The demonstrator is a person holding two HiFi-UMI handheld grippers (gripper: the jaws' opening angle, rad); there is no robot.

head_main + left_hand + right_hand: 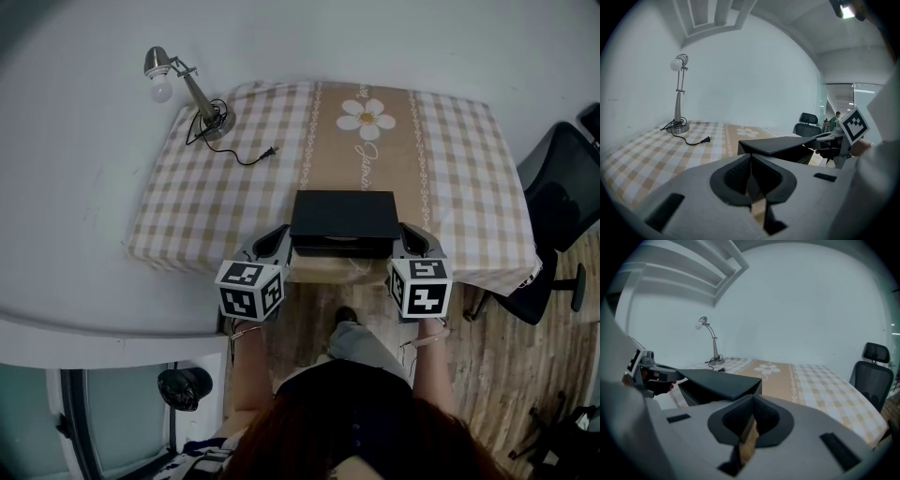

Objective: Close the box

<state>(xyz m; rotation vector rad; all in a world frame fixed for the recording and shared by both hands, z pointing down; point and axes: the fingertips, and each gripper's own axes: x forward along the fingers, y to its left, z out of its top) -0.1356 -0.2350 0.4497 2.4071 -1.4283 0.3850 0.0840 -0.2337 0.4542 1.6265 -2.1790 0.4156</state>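
Note:
A black box [343, 223] sits at the near edge of the checked tablecloth [216, 202]. In the left gripper view its lid [780, 144] slants up over the base with a gap beneath; the same lid [719, 379] shows in the right gripper view. My left gripper [278, 236] is against the box's left side and my right gripper [411, 236] against its right side. The left gripper [751, 161] has its jaws shut with nothing between them, and the right gripper [752, 404] is shut the same way. Each gripper's tip reaches the lid's side edge in the other's view.
A desk lamp [178, 84] stands at the table's far left, its cord and plug [255, 156] trailing toward the middle. A daisy print [367, 117] marks the cloth's centre strip. A black office chair [561, 217] stands right of the table. The box overhangs the front edge slightly.

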